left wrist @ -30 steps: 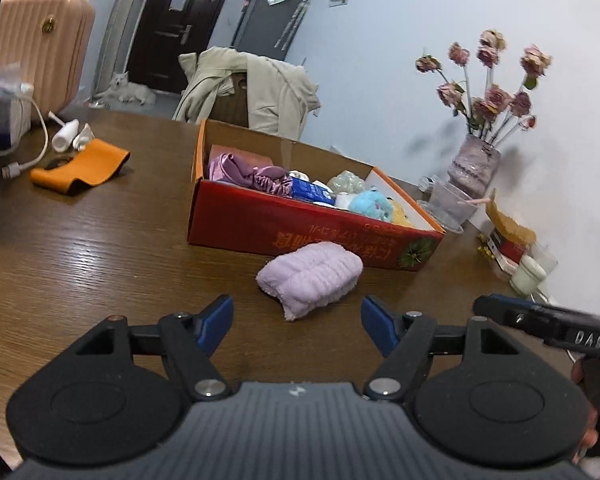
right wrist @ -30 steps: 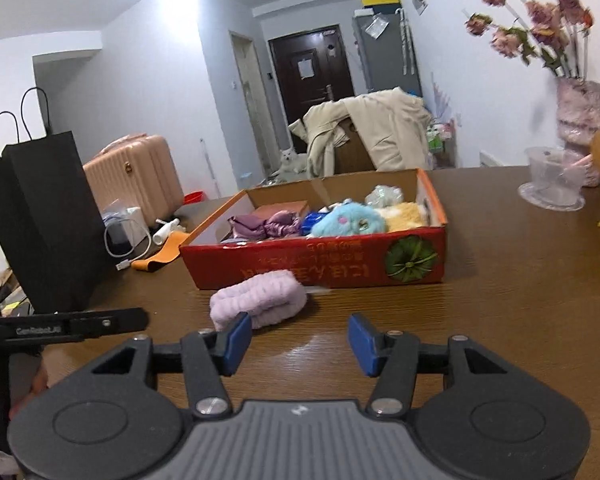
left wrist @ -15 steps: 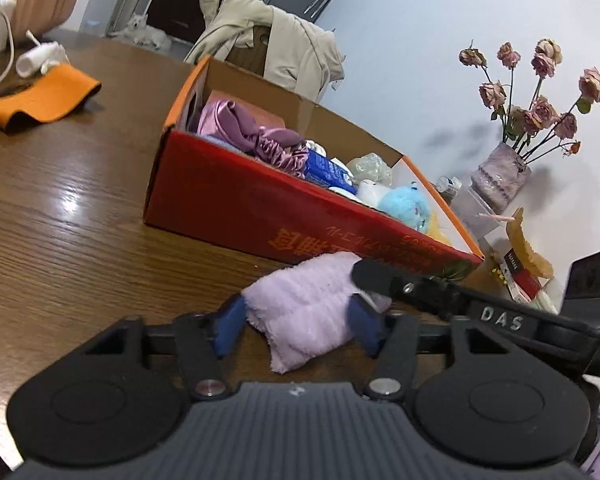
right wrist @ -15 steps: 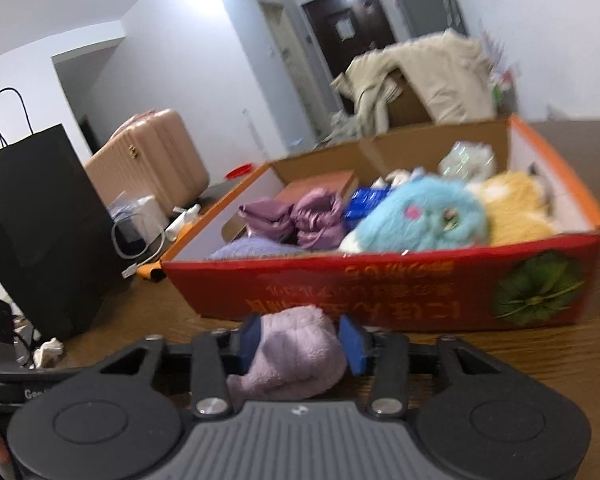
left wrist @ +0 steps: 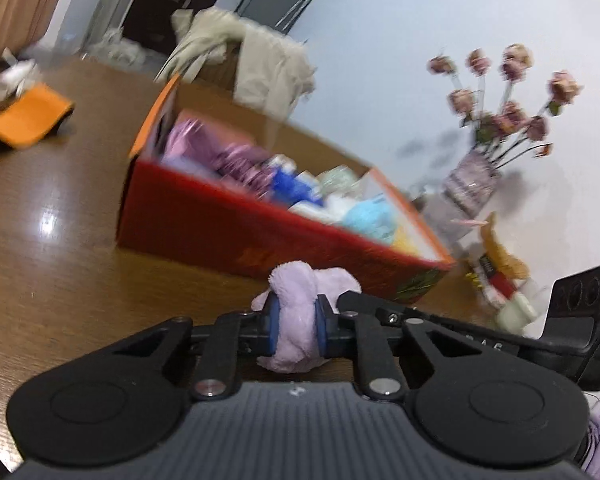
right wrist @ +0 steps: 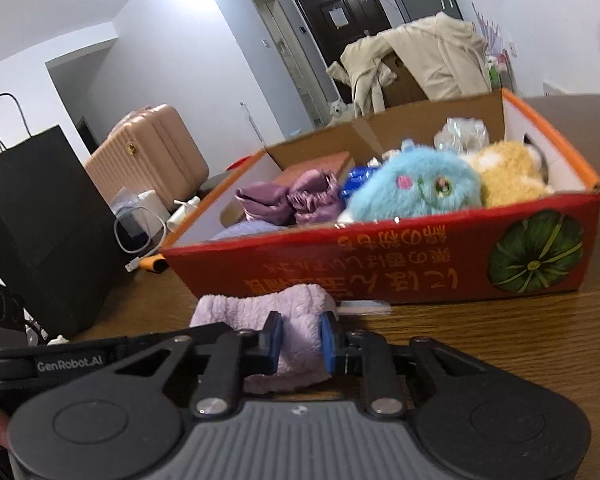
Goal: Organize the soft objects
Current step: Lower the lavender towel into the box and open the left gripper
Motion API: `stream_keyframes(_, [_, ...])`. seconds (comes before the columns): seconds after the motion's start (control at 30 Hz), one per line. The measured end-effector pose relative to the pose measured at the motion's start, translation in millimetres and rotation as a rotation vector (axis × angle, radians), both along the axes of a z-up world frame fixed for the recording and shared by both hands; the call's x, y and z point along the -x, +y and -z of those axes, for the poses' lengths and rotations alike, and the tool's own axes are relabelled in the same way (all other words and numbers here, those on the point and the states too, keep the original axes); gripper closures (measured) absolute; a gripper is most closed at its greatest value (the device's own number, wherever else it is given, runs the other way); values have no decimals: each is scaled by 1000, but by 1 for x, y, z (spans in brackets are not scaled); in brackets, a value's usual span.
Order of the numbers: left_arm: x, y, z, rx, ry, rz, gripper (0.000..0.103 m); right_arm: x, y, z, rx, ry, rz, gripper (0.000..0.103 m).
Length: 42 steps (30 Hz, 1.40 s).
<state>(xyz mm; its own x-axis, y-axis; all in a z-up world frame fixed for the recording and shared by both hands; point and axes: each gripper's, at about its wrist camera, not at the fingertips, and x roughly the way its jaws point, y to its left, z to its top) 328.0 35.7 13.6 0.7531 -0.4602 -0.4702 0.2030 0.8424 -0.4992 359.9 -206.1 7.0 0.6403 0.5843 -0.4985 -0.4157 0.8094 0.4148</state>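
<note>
Lilac cloth [right wrist: 278, 318] | long axis parallel to red box [right wrist: 400, 264] front | both grippers' fingers [right wrist: 274, 334] clamped on it

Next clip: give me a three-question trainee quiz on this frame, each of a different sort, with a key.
1. True or false: both grippers are shut on the lilac cloth.
2. Which toy sits nearest the pumpkin picture on the red box: A blue plush, B yellow plush, C purple satin bundle?
3. Fill in: the lilac cloth is ____ the box, on the table.

Key: 1 true: left gripper and right gripper each pinch it. 2 B. 3 outside.
</note>
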Motion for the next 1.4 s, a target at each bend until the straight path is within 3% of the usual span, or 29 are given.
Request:
stream_keyframes(0.27, [49,-35,-63,-24,-132,79,85,64,-46,-51,-84,-127,63,83])
stream_keyframes(0.4, [49,-48,-92,-38,-203,94,85,72,-57,-82,-74,-210,73,83])
stream_keyframes(0.57, [20,-57,-142,-81,-307,69,85,35,-61,-131,-71,-312,26,83])
stream_keyframes(0.7, [-42,-56,-161,-123,-277,24,85,-32,-56,-156,-87,-286,-18,83])
stream_keyframes(0.87, [-142,-49,-142,-142,-154,-40,85,-135,-33,-149,-20,-181,-58,83])
stream_keyframes(1.1, [-250,-43,-77,-234,16,-85,85,-268,3,-69,46,100,-57,83])
stream_keyframes(1.23, [-278,-60,-49,-302,73,-52,86,-293,7,-32,116,193,-18,85])
stream_keyframes(1.4, [-289,-77,-20,-366,149,-8,85,-294,-7,-19,209,246,-1,85])
